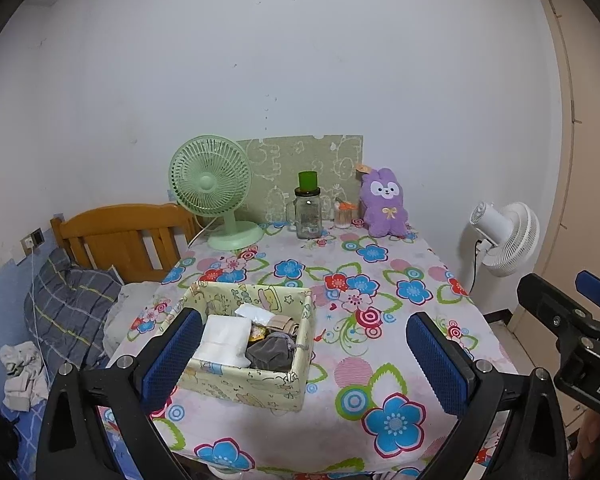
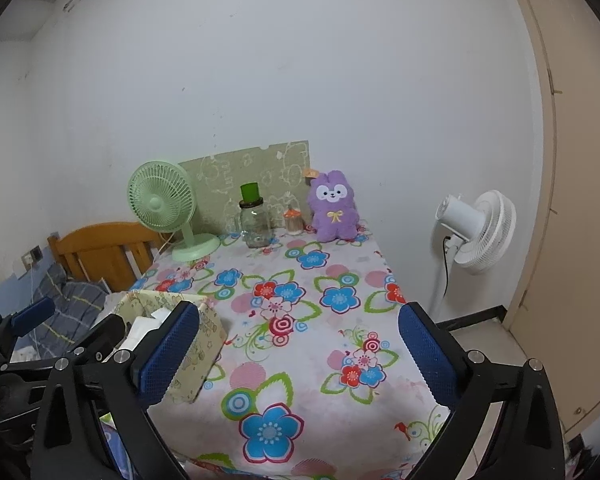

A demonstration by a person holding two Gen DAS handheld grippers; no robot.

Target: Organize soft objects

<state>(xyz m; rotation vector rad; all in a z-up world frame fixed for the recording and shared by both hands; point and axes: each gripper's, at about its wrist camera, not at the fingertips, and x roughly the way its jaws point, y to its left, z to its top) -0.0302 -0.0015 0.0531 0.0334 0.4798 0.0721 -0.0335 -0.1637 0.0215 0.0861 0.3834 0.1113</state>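
Both grippers spread wide and empty above the flower-printed surface (image 2: 300, 344).

The left gripper (image 1: 304, 354) hangs with jaws apart over the pale yellow cartoon-print fabric box (image 1: 256, 380), which holds a white tissue pack (image 1: 224, 338) and a grey velvet pouch (image 1: 270, 350). The right gripper (image 2: 298, 350) stands open just beside that box, nothing between its blue pads. At the far edge a purple plush rabbit (image 2: 334, 210) sits upright against the wall, near a glass jar (image 2: 256, 222) and a green desk fan (image 2: 162, 204).
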